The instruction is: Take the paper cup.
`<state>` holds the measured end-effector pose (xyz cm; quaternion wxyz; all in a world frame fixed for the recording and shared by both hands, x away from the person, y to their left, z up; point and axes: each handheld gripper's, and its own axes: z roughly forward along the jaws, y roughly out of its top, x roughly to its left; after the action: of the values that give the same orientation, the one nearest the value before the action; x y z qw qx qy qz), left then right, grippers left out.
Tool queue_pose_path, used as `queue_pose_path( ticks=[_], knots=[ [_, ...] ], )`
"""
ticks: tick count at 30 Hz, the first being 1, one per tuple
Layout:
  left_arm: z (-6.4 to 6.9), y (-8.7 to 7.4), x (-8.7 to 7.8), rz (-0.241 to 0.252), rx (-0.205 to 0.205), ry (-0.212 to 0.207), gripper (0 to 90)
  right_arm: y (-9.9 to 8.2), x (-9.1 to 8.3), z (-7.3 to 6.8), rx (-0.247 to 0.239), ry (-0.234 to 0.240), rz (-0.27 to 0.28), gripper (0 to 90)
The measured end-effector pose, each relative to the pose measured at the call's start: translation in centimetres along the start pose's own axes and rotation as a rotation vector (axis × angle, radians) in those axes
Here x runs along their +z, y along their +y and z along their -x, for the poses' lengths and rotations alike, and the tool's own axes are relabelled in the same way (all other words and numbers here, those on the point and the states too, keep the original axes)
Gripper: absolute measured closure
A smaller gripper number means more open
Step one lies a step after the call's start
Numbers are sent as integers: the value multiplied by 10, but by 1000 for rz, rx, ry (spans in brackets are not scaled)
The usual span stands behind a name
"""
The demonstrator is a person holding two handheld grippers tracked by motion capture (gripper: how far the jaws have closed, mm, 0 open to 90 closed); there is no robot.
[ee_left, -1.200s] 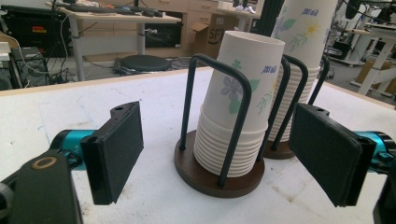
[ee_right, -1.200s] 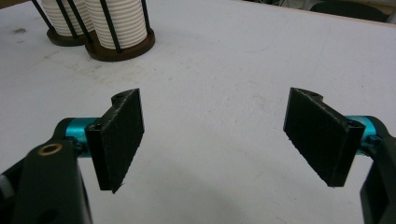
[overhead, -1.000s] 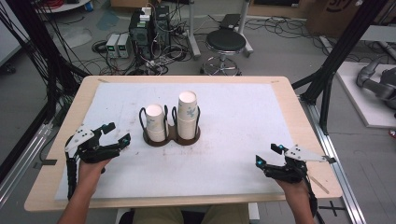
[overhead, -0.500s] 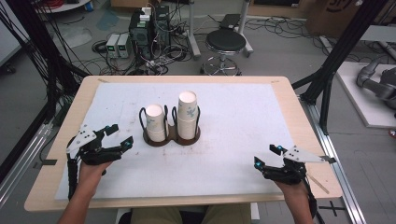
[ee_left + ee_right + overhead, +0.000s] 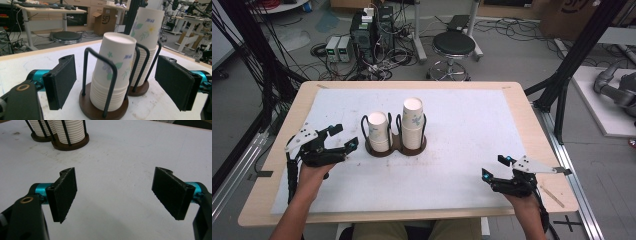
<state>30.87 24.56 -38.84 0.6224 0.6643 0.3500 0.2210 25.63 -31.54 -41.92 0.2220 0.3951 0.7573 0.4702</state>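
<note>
Left hand-held gripper (image 5: 115, 82) spread, facing shorter cup stack (image 5: 113, 75); floral print visible here.

Your left gripper (image 5: 343, 136) sits at the left of the table, jaws spread wide, pointing right and a little forward. Left forearm comes up from the bottom edge, hand (image 5: 314, 162) wrapped round the grip. Your right gripper (image 5: 495, 167) rests near the front right, jaws also wide apart, pointing left. Right hand (image 5: 523, 192) behind it, wrist low.
</note>
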Motion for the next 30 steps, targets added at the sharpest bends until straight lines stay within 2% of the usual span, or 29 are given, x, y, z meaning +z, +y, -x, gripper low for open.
queue_pose_path(
  ticks=[2, 4, 6, 8, 9, 12, 14, 19, 27, 28, 30],
  knots=[
    [0, 11, 6, -7, 9, -16, 174, 0, 0, -1, 4, 2, -3, 209],
    [0, 14, 9, -11, 13, -23, 174, 0, 0, -1, -1, 2, -1, 209],
    [2, 26, 18, -31, 33, -51, 174, 1, 1, -3, 0, 4, -3, 209],
    [3, 29, 22, -45, 40, -59, 174, 2, 1, -3, -2, 8, -3, 209],
    [4, 36, 30, -69, 49, -72, 173, 2, 2, -4, 2, 10, -8, 209],
    [4, 42, 37, -82, 39, -82, 170, 2, 2, -3, -9, 9, -4, 209],
    [4, 48, 49, -94, 28, -91, 169, 1, 3, -3, -6, 11, -4, 209],
    [5, 53, 65, -126, 32, -89, 169, 1, 2, -2, -1, 9, -3, 209],
    [10, 53, 80, -176, 70, -77, 171, 1, 1, -2, 0, 11, -3, 209],
    [10, 51, 84, -207, 77, -67, 172, 1, 1, -2, -1, 11, -3, 209],
    [10, 49, 86, -222, 80, -63, 172, 1, 2, -2, -6, 13, -3, 209]
  ],
)
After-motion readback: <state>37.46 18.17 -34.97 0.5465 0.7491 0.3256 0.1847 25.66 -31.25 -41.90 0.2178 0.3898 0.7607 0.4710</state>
